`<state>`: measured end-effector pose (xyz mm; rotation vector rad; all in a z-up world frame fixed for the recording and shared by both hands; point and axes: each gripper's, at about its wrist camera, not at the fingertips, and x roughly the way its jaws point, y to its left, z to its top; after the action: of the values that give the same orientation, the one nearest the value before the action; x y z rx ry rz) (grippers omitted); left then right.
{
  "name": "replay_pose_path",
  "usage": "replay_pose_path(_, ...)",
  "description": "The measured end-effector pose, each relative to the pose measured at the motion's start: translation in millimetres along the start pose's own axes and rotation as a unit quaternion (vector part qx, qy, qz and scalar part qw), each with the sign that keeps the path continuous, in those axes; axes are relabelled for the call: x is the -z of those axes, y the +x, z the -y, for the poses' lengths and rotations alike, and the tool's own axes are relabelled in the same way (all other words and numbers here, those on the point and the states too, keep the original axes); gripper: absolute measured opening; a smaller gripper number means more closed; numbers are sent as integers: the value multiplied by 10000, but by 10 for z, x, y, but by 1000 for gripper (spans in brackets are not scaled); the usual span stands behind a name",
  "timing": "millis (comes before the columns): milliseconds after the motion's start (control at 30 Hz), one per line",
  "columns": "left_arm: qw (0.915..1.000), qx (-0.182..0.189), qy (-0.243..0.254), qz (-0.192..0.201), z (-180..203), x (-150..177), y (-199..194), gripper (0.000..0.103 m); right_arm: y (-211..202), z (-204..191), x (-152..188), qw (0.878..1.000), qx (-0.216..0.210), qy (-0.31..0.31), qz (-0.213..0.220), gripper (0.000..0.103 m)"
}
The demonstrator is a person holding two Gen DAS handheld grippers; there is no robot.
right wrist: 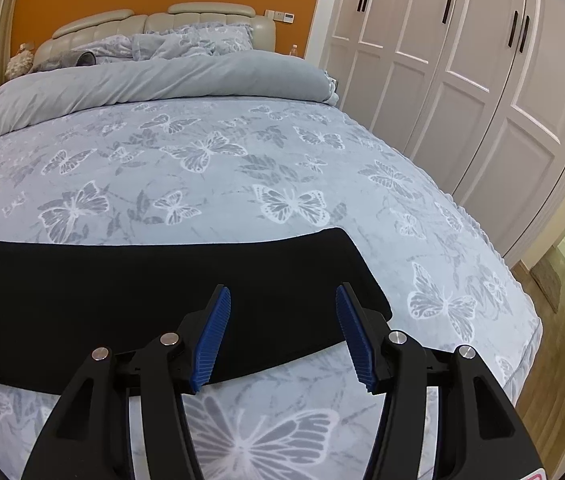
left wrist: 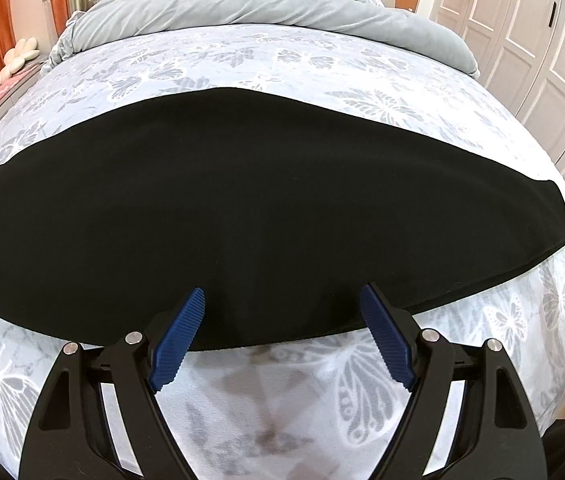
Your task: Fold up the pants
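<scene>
Just ahead of both gaping, empty grippers, left (left wrist: 282,294) and right (right wrist: 282,294), lie flat black pants (left wrist: 242,208)

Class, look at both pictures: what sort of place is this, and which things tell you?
A home bedroom, most likely: a bed with a butterfly-print cover, a padded headboard, and white wardrobe doors.

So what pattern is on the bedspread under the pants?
White and grey butterflies on a pale blue-grey bedspread, clearest in the right wrist view.
</scene>
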<state>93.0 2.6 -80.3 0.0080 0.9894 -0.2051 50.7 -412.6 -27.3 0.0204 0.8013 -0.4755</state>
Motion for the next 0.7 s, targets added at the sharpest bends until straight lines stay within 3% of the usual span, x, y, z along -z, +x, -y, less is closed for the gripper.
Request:
replay_pose_path(100, 10000, -7, -8, 18, 2, -4, -11, 78, 32, -1, 25, 10000, 9, -11, -38, 56)
replay_pose_path(200, 10000, -49, -9, 44, 34, -9, -19, 78, 96, 2, 47, 9999, -37, -16, -103, 65)
replay_pose_path(300, 9998, -152, -63, 118, -3, -29, -56, 84, 237, 101, 59, 9990, -316, 116, -290, 67)
replay_pose_path(400, 9990, -269, -198, 292, -86, -57, -153, 88, 462, 571, 72, 9933, -470, 916, -526, 67)
replay_pose_path(467, 9980, -340, -289, 440, -168, -76, -244, 89, 613, 1076, 155, 9800, -437, 1850, -589, 67)
replay_pose_path(533, 9972, -349, -421, 514, -256, -76, -303, 91, 681, 1391, 223, 9687, -555, 2375, -450, 67)
replay_pose_path(600, 9967, -358, -518, 509, -329, -64, -310, 91, 775, 1573, 184, 9638, -845, 2518, -243, 68)
replay_pose_path(700, 9964, -467, -541, 458, -375, -30, -271, 91, 1006, 1500, -7, 9716, -1035, 2121, -194, 70)
